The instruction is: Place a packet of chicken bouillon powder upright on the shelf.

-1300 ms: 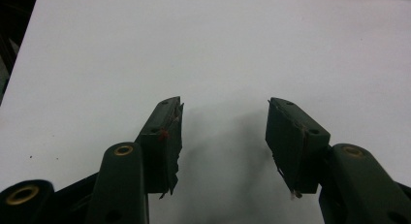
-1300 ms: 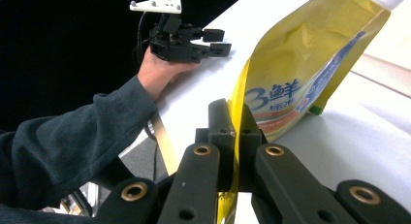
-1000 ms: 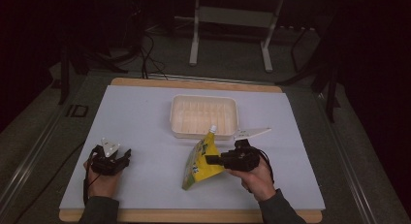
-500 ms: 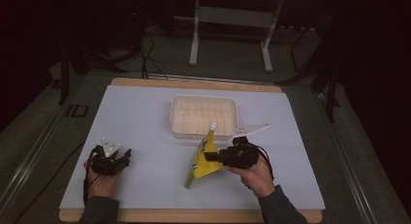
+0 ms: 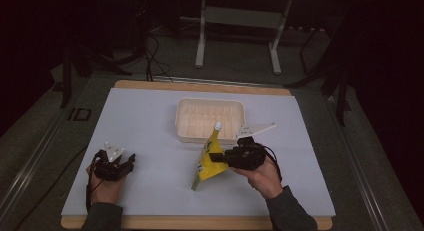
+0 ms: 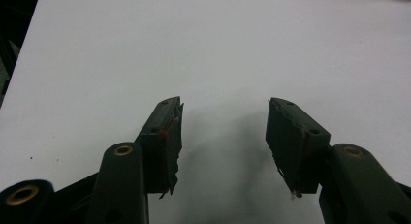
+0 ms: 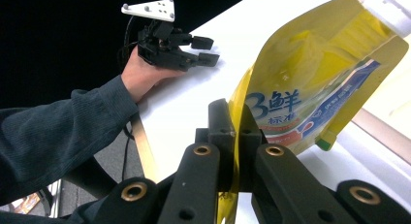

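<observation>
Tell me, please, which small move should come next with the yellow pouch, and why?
Probably carry the yellow spouted plastic pouch forward over the cream rectangular plastic tray and lower it in. The right hand-held gripper is shut on the pouch's edge, the pouch is tilted with its white cap by the tray's near rim, and the tray looks empty.

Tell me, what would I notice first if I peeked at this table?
The bright yellow pouch, pinched by its edge in the right gripper and lifted just in front of the pale tray in the middle of the white table. Over at the left, the left gripper rests with its jaws open and nothing between them.
</observation>
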Available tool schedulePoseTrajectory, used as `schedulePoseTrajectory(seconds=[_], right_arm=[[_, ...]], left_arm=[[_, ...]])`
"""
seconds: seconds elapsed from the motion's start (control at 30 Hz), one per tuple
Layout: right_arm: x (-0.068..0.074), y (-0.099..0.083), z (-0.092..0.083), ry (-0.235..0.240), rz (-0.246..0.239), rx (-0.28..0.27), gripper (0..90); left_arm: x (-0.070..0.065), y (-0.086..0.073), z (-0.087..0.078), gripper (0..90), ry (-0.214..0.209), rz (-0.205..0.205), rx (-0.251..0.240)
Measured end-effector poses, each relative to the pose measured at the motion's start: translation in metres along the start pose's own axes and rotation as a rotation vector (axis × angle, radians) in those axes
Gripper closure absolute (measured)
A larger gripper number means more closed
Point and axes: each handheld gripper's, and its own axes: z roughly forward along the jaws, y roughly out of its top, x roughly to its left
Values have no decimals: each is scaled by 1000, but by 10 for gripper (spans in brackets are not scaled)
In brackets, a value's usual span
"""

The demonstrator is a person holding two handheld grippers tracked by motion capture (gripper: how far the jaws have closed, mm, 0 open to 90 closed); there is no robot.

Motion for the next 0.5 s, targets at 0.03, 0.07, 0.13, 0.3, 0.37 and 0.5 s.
schedulePoseTrajectory(seconds=[0.03,0.07,0.13,0.3,0.37,0.5], right_arm=[[0,0,0,0,0,0,900],[0,1,0,-1,-1,0,900],[0,3,0,-2,-6,1,900],[-1,6,1,0,-14,-3,900],[-2,8,1,2,-17,-8,900],[-2,10,3,0,-28,-6,900]], left_arm=[[0,0,0,468,0,0,0],[0,0,0,468,0,0,0],[0,0,0,468,0,2,1],[0,0,0,468,-1,0,1],[0,0,0,467,0,0,1],[0,0,0,467,-1,0,1]])
